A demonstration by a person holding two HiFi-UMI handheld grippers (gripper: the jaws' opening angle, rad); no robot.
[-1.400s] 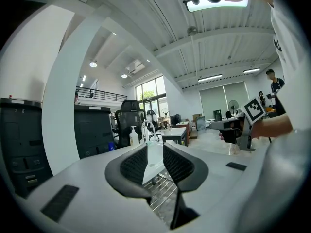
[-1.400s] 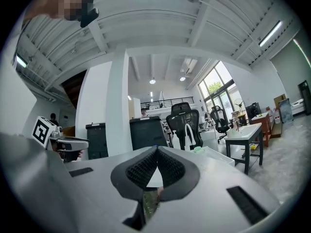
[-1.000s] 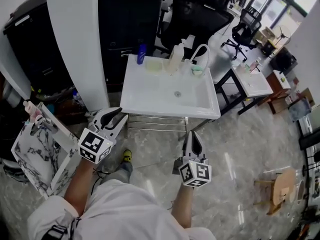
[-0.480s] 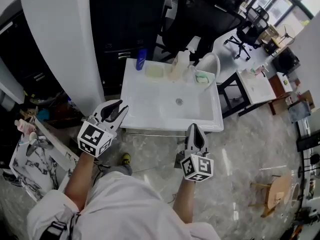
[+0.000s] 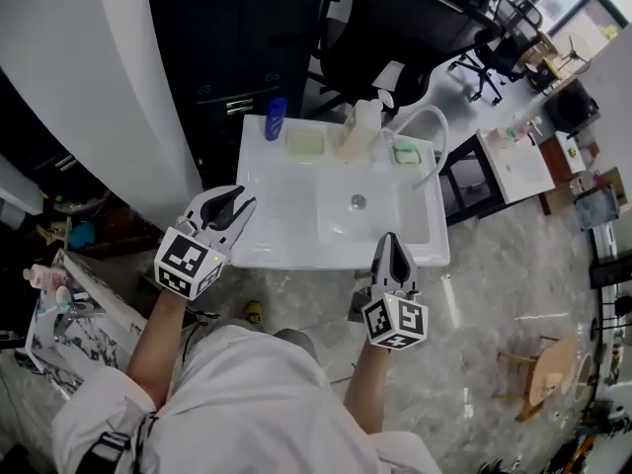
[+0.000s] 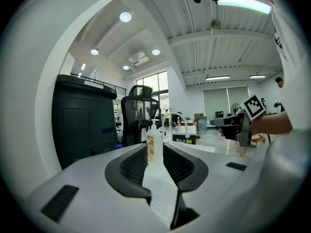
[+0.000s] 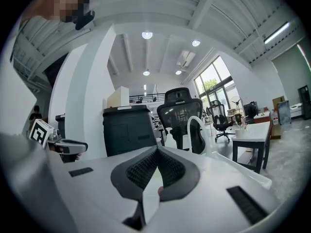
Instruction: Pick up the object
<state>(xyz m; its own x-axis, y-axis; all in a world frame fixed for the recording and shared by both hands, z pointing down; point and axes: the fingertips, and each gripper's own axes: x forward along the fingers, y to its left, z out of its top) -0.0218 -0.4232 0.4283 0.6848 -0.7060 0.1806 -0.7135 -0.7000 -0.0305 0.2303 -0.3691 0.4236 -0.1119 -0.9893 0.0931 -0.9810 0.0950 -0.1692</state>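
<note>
A white sink unit stands in front of me. Along its back edge sit a blue bottle, a pale yellow sponge, a clear pump bottle and a green soap dish beside a white arched faucet. My left gripper is open over the sink's front left corner, holding nothing. In the left gripper view the pump bottle shows far off between the open jaws of the left gripper. My right gripper is shut and empty at the sink's front edge; in its own view the right gripper has its tips touching.
A white pillar rises at the left, with black cabinets and a black office chair behind the sink. A white side table stands to the right. A marble-patterned panel leans at the lower left.
I have come closer to the sink. Both grippers moved forward and now reach its front edge. The jaws' states look unchanged.
</note>
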